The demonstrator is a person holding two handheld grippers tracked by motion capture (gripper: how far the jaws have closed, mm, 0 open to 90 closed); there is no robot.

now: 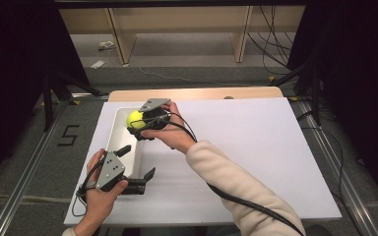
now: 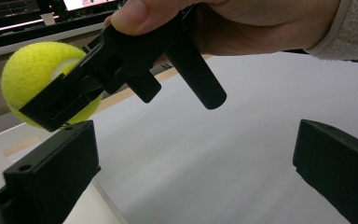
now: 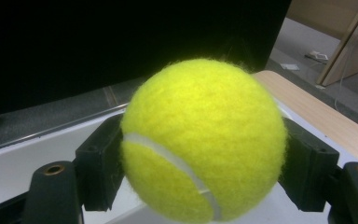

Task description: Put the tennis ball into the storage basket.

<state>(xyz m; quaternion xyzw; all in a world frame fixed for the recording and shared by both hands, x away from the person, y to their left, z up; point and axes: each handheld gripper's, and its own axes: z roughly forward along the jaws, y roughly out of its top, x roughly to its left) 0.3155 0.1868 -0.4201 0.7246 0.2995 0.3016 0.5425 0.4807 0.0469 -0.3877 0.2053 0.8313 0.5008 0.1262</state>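
Right tool (image 1: 139, 123) clamped on the ball (image 1: 135, 118), one black jaw pressed to each side, seen close in the right gripper view with the ball (image 3: 204, 140) yellow, fuzzy, crossed by a white seam. Held up in the air above the far end of the white tray (image 1: 113, 140), clear of its floor. Same ball (image 2: 32, 79) seen at upper left in the left gripper view, pinched by the right tool (image 2: 58, 105) with a hand wrapped round the handle. Left tool (image 1: 137, 163) gaping wide with nothing between the jaws, low at the near end of the tray, one jaw over the tray and one over the white worktop (image 1: 256, 147) just beside it. Well apart from the ball.
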